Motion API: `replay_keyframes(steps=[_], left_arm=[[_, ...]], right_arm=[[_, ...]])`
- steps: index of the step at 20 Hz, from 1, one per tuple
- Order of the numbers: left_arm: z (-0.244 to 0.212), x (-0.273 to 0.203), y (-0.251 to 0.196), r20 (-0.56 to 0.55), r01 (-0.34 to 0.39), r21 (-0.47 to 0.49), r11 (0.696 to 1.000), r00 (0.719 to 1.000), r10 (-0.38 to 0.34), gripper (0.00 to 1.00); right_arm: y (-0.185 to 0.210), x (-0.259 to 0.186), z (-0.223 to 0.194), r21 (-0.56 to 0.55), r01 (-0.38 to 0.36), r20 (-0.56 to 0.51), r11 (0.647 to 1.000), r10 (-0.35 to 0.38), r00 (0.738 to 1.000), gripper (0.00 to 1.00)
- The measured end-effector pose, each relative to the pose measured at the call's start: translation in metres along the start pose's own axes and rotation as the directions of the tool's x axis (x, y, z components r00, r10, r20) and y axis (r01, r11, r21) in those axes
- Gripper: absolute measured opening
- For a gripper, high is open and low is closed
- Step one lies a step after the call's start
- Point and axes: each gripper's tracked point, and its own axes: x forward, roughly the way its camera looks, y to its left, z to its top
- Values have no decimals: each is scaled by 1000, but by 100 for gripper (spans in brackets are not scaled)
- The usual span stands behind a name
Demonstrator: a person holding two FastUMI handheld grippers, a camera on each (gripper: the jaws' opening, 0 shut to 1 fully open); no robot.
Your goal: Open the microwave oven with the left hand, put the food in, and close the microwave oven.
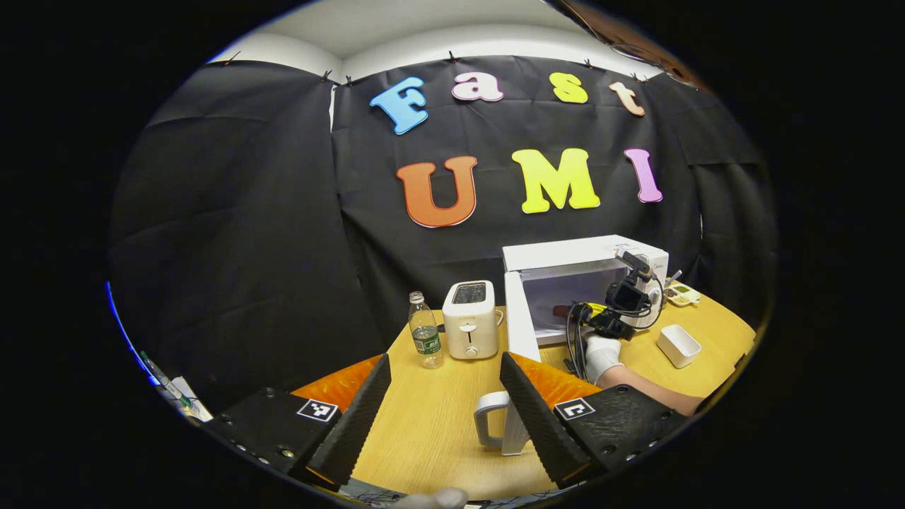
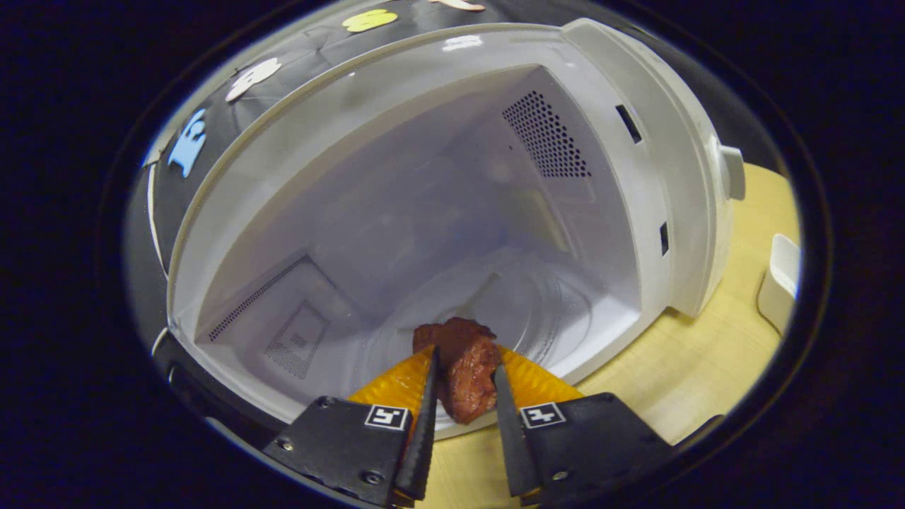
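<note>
The white microwave [image 1: 587, 258] stands at the back right of the wooden table with its door [image 1: 520, 332] swung wide open toward me. My left gripper [image 1: 445, 371] is open and holds nothing; its right finger [image 1: 541, 417] lies just beside the door's handle [image 1: 486, 420]. In the left gripper view a gloved hand [image 1: 601, 353] holds my right gripper [image 1: 576, 312] at the oven's mouth. In the right gripper view my right gripper [image 2: 465, 364] is shut on a brown chunk of food [image 2: 463, 378], at the front edge of the cavity above the glass turntable [image 2: 544, 304].
A white toaster [image 1: 470, 318] and a water bottle [image 1: 425, 339] stand left of the open door. A small white box [image 1: 679, 345] sits on the table [image 1: 431, 424] to the right of the microwave, also visible as the white box [image 2: 781, 283]. A small tray [image 1: 683, 294] lies behind it.
</note>
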Motion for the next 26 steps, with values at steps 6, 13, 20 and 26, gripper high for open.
replay_keyframes(steps=[6, 13, 20, 26], left_arm=[[-6, 9, 3, -18, -7, -8, 1000, 1000, 7, 95], [3, 9, 5, 10, -11, -1, 1000, 1000, 11, 95], [27, 1, 19, 38, -15, -29, 999, 999, 16, 95], [23, -3, 26, 44, -3, -24, 1000, 999, 4, 95]], right_arm=[[-3, -10, 29, -305, 79, 107, 949, -48, 993, 93], [9, -44, 44, -345, 29, 81, 938, -1, 997, 98], [23, -176, 60, -445, -84, -35, 891, 77, 996, 98], [5, -300, 106, -525, -128, -19, 842, 138, 990, 99]])
